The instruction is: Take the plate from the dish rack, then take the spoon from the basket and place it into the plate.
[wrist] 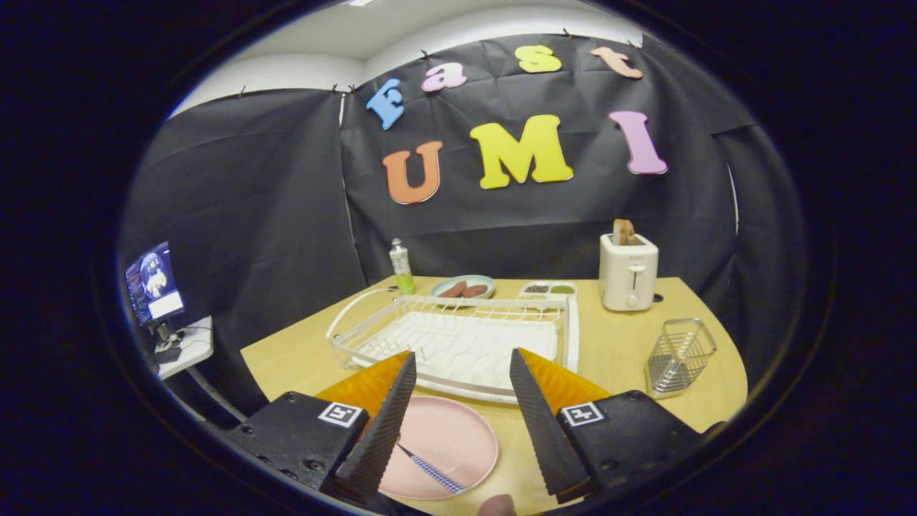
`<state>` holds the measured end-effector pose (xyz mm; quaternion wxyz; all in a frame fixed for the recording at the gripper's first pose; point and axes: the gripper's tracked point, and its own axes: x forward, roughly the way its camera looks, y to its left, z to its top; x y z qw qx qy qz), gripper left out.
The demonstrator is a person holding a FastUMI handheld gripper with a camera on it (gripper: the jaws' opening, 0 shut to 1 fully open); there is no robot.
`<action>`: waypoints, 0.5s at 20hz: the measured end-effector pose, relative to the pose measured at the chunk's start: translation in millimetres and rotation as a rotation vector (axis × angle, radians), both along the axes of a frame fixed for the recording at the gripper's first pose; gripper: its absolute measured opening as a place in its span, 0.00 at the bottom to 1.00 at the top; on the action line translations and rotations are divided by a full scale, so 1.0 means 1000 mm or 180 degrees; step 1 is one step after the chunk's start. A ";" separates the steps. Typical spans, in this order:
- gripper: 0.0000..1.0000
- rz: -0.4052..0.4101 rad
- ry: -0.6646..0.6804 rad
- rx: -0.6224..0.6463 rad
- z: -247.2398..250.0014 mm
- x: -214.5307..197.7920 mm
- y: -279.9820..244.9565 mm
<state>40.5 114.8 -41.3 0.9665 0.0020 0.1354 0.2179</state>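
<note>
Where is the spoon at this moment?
The spoon lies on the pink plate, on the table just in front of the dish rack, between the open fingers of the gripper.

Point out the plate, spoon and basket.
plate (458,437), gripper view, bare centre.
spoon (430,467), gripper view, mid handle.
basket (680,355), gripper view, front wire wall.

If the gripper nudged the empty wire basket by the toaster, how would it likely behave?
The wire basket is thin open mesh with nothing visible inside, so it probably weighs little and would slide on the smooth table. It stands taller than wide, so a high push might tip it. The gripper is open, its fingers flanking the pink plate.
</note>
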 end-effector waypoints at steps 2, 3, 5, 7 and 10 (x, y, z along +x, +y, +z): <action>0.89 -0.0195 -0.0170 0.0004 0.008 0.003 -0.010; 0.90 -0.0281 -0.0252 -0.0017 0.011 0.002 -0.014; 0.94 -0.0412 -0.0448 -0.0023 0.021 -0.002 -0.020; 0.97 -0.0541 -0.0614 -0.0082 0.024 -0.006 -0.028; 1.00 -0.0666 -0.0766 -0.0094 0.028 -0.016 -0.031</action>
